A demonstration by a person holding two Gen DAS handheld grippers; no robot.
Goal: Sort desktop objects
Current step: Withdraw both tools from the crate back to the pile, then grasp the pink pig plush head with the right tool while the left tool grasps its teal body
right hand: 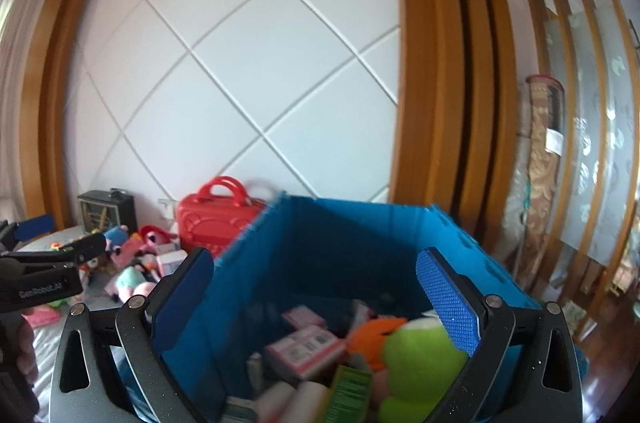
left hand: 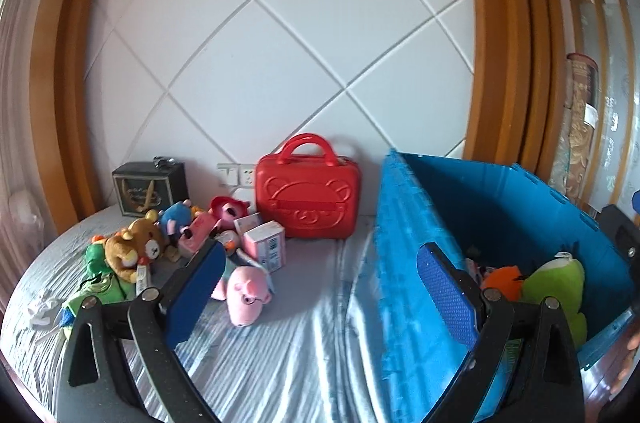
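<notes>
A heap of toys lies on the bed: a brown bear plush [left hand: 136,247], a pink pig plush [left hand: 246,295] and pink cartons [left hand: 266,243]. My left gripper [left hand: 320,287] is open and empty above the sheet, between the heap and the blue crate [left hand: 412,243]. From the right wrist it shows at the left edge, left gripper [right hand: 60,239]. My right gripper [right hand: 316,299] hangs open over the blue crate [right hand: 340,243], nothing between its pads. Inside the crate lie a green plush [right hand: 416,355], an orange plush [right hand: 376,335] and pink cartons [right hand: 304,343].
A red bear-embossed case [left hand: 308,199] stands against the white padded headboard [left hand: 280,43], a black box [left hand: 150,187] to its left. The striped sheet [left hand: 304,343] is rumpled. Wooden frames and a glass partition [right hand: 592,143] rise on the right.
</notes>
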